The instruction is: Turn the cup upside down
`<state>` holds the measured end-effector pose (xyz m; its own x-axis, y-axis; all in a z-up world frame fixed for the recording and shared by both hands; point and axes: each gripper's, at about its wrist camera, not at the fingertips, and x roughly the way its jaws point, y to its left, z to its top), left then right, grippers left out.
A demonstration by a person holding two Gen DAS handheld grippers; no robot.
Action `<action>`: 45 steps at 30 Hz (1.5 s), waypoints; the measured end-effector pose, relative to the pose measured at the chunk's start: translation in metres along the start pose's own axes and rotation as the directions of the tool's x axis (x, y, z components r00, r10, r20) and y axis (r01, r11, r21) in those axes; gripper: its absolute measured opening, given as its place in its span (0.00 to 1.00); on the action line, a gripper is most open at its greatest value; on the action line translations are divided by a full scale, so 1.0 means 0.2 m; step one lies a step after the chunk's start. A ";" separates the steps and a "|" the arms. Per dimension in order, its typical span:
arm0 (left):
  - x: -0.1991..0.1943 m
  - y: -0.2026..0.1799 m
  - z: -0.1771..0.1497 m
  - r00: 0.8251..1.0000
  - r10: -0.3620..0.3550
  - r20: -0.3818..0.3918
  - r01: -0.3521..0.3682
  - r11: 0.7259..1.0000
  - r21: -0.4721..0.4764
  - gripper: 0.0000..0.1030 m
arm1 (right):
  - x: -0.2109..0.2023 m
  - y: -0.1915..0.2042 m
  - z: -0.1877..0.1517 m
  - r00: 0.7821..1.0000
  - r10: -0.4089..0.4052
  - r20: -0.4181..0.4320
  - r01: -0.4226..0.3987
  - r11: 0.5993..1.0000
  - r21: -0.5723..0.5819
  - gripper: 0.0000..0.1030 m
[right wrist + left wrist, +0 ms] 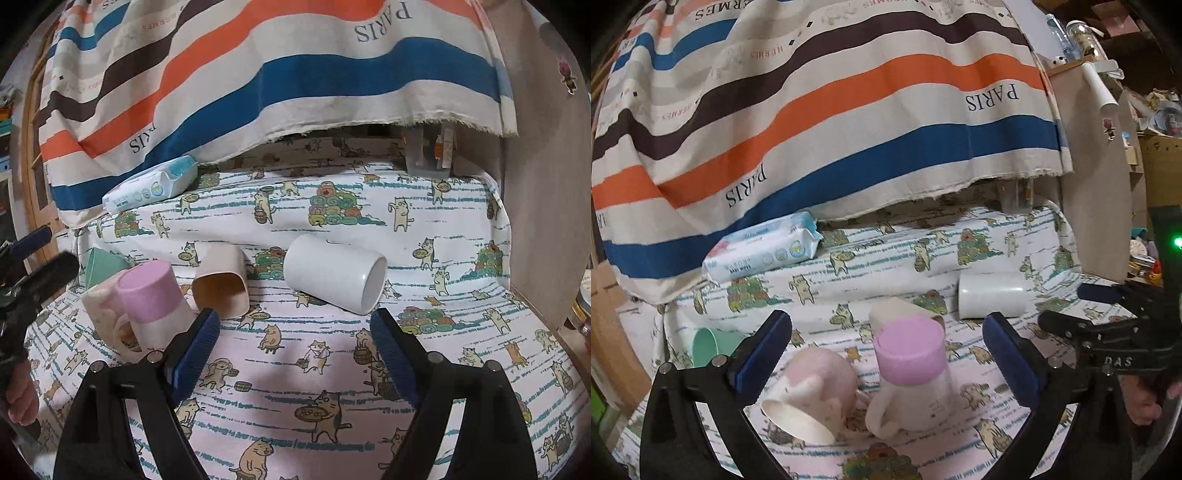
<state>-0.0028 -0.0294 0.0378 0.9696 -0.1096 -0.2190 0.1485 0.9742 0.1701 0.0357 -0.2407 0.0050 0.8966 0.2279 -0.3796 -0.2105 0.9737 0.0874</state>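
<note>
left gripper [886, 354]: jaws standing wide, holding nothing, framing a lilac-topped mug [910, 376] standing inverted on the cat-print cloth [997, 229]. pink cup [812, 397] lying beside it, mouth toward camera. right gripper [293, 343]: jaws spread, empty, facing a white cup [334, 275] lying on its side. beige cup [221, 282] and green cup [101, 267] also lying tipped. wipes pack [151, 188] resting at back.

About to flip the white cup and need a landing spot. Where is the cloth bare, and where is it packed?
Bare: the cloth in front of the white cup, between the right claw fingers, and behind it toward the striped curtain. Packed: left side, where beige cup, pink-lidded cup and green cup cluster.
</note>
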 end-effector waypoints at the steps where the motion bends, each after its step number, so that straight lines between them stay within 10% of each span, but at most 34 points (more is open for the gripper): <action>1: -0.01 0.00 -0.02 1.000 0.007 0.009 -0.007 1.000 0.004 1.00 | -0.01 0.01 0.00 1.000 0.000 0.008 0.000 1.000 -0.008 0.83; 10: 0.01 0.10 -0.10 1.000 -0.004 -0.021 0.002 0.996 -0.087 1.00 | -0.03 0.04 -0.01 0.999 0.014 0.049 -0.012 0.999 -0.034 1.00; 45: 0.06 0.19 -0.23 0.996 0.033 -0.077 -0.047 0.981 -0.189 1.00 | -0.09 0.13 -0.03 0.994 0.003 0.113 0.009 0.994 -0.112 1.00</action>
<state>0.0063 0.0160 -0.0018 0.9560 -0.0615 -0.2869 0.0630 0.9980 -0.0041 0.0110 -0.2199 0.0090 0.9342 0.2300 -0.2728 -0.2443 0.9695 -0.0195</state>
